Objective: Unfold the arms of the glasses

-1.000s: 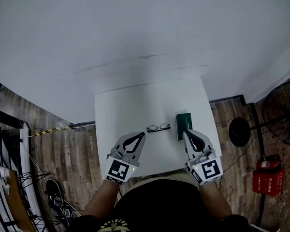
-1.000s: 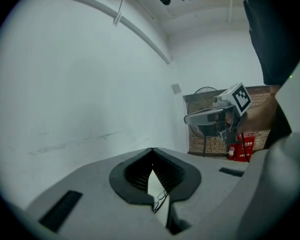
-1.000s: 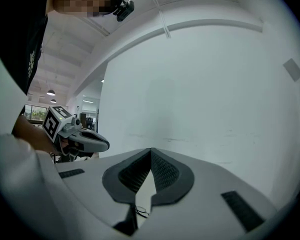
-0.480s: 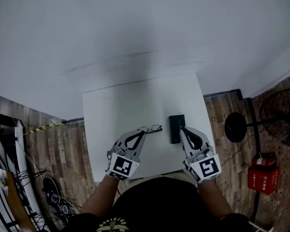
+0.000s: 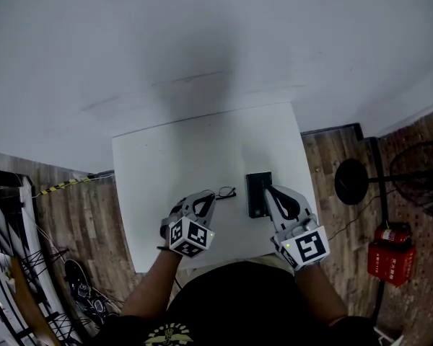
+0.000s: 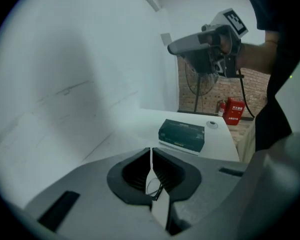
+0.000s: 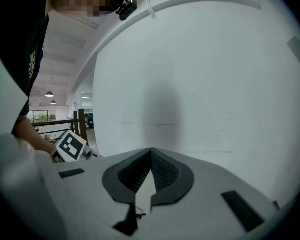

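The thin black-framed glasses (image 5: pixel 226 192) lie folded on the white table (image 5: pixel 166 164), and part of them shows under the jaws in the left gripper view (image 6: pixel 154 186). My left gripper (image 5: pixel 211 196) is tilted down with its shut tips at the glasses' left end; I cannot tell whether they touch. A dark green case (image 5: pixel 258 194) lies just right of the glasses. My right gripper (image 5: pixel 267 189) hovers over the case, shut and holding nothing. In the right gripper view the right gripper (image 7: pixel 150 150) points at the white wall.
The table's right edge drops to a wooden floor with a fan's round black base (image 5: pixel 350 181) and a red extinguisher (image 5: pixel 387 254). Metal racks (image 5: pixel 14 265) stand at the left. A white wall lies beyond the table's far edge.
My left gripper has dropped and tilted down, bringing its tips to the glasses' left end. The right gripper slid forward over the case. Both stay shut.
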